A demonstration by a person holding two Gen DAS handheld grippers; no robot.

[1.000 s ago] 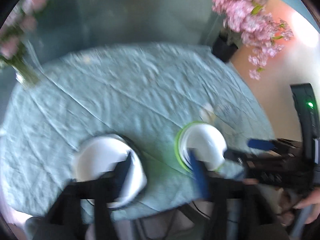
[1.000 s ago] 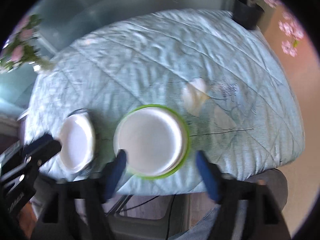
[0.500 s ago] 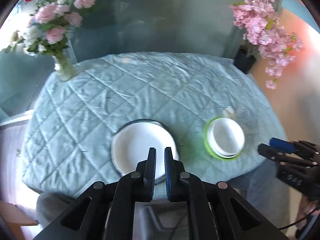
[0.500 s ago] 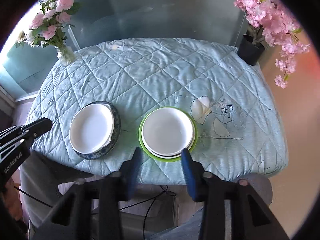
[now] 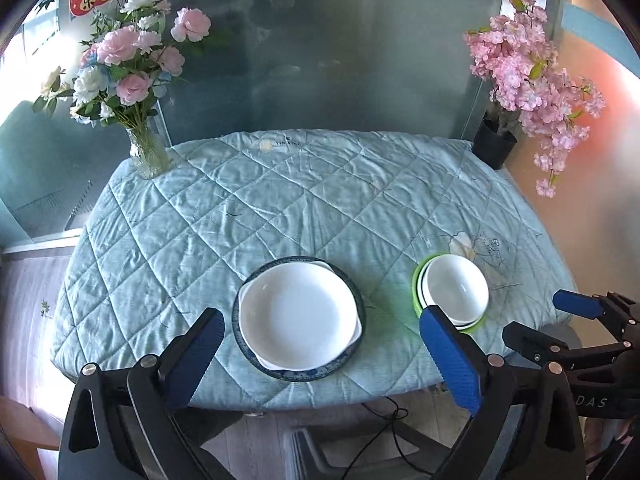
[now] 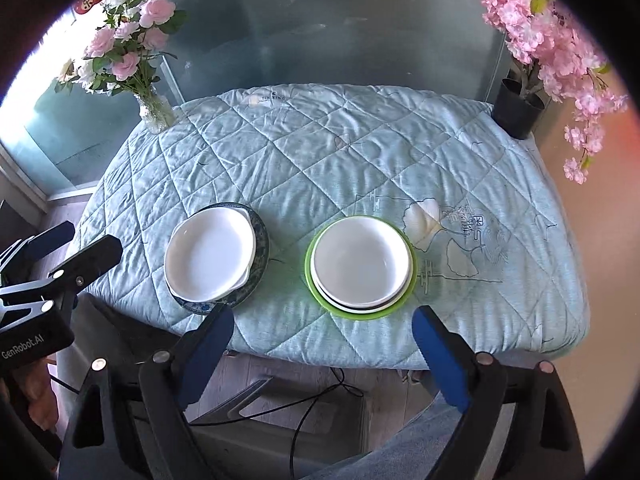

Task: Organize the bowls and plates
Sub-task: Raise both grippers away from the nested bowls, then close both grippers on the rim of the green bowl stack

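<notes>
two stacks sit near the front edge of the quilted table (image 5: pixel 280 184), white plates on a blue-rimmed plate (image 5: pixel 298 318) left of white bowls on a green plate (image 5: pixel 454 294), both apart from the left gripper (image 5: pixel 322 350) and right gripper (image 6: pixel 322 338), jaws opening, nothing between them.

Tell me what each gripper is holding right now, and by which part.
Nothing is held. The left gripper and right gripper hang short of the table's near edge, jaws opening with nothing between them; both dish stacks sit untouched.
</notes>
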